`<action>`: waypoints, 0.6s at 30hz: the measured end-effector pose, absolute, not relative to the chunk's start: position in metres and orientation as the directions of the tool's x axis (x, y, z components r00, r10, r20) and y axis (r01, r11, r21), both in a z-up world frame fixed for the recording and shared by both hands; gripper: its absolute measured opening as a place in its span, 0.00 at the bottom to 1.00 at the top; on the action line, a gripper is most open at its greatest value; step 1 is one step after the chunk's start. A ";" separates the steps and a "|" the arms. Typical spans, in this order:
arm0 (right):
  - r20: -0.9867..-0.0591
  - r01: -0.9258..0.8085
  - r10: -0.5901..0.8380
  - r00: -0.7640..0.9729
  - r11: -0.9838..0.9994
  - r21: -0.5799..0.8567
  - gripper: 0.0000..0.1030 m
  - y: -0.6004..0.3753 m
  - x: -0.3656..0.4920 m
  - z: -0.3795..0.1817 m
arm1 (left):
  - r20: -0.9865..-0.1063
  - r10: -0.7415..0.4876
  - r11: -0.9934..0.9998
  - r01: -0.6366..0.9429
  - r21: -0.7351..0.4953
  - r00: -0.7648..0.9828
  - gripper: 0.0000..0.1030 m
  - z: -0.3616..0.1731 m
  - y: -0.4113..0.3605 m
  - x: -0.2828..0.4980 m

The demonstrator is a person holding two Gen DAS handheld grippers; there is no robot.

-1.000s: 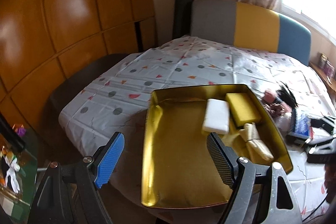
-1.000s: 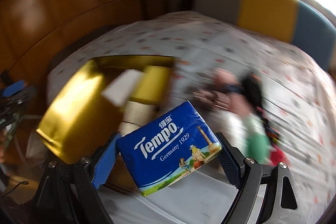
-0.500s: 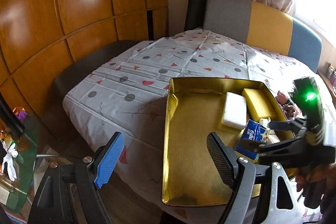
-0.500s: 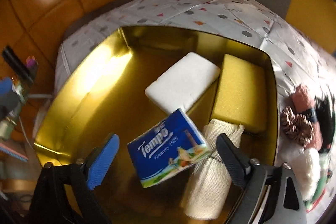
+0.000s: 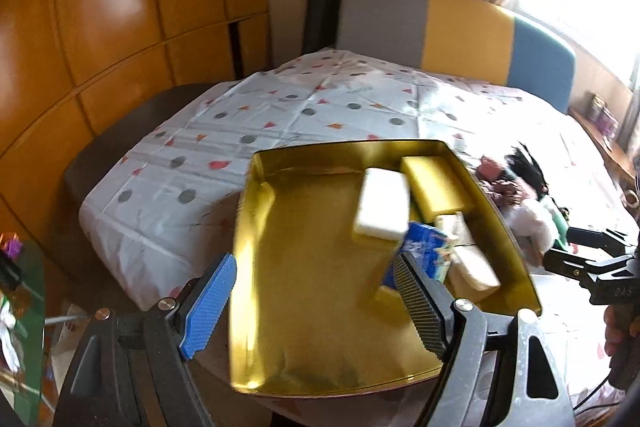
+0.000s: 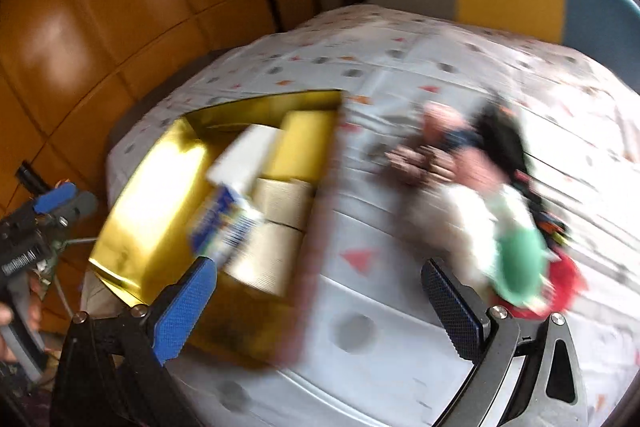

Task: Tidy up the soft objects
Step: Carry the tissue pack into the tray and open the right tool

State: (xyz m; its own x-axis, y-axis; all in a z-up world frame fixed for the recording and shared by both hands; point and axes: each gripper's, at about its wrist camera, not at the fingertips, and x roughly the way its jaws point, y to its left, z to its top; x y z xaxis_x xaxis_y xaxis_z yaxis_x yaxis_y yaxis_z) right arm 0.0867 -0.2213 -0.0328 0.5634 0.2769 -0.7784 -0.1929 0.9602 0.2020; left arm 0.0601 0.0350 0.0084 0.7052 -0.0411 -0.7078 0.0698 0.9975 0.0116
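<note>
A gold tray (image 5: pixel 320 307) sits on the dotted tablecloth. It holds a white sponge (image 5: pixel 382 205), a yellow sponge (image 5: pixel 436 183), beige cloth rolls (image 5: pixel 468 259) and a blue Tempo tissue pack (image 5: pixel 424 253), which leans between the white sponge and the rolls. My left gripper (image 5: pixel 314 259) hovers open over the tray's near end, holding nothing. My right gripper (image 6: pixel 318 267) is open and empty above the tray's right rim and the cloth. The tissue pack (image 6: pixel 222 227) lies free in the tray (image 6: pixel 132 227), left of the right gripper's blue finger.
Right of the tray lies a heap of soft things: a white and green plush (image 6: pixel 516 255), a pink and black item (image 6: pixel 460 143) and something red (image 6: pixel 564 279). A grey, yellow and blue chair back (image 5: pixel 460 27) stands behind the table. Wooden panels (image 5: pixel 100 27) are at left.
My right gripper opened and let go of the tissue pack, which now rests in the tray. The gripper then drew back to the right, off the tray. The left gripper shifted slightly.
</note>
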 end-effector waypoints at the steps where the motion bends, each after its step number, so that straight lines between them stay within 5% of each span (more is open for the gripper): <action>1: -0.783 -0.161 0.252 0.569 0.968 0.194 1.00 -0.237 0.081 -0.034 | -0.707 -0.049 0.996 0.084 0.015 0.705 0.80 0.010 0.030 0.061; 12: -0.796 0.189 0.027 0.604 0.966 0.176 1.00 -0.380 0.041 -0.055 | -0.723 -0.231 0.949 0.314 -0.022 0.651 0.79 0.025 -0.063 0.080; 18: -0.785 0.313 -0.036 0.619 0.927 0.205 1.00 -0.414 0.035 -0.050 | -0.759 -0.321 0.906 0.418 -0.071 0.566 0.62 0.020 -0.122 0.096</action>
State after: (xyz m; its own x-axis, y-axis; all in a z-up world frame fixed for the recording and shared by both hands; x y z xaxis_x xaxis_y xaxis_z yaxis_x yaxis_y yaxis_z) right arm 0.0346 -0.4144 -0.0501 0.6187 -0.0357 -0.7848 0.3132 0.9273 0.2048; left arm 0.0962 -0.1218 0.0200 0.5658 -0.3210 -0.7594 0.4181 0.9056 -0.0713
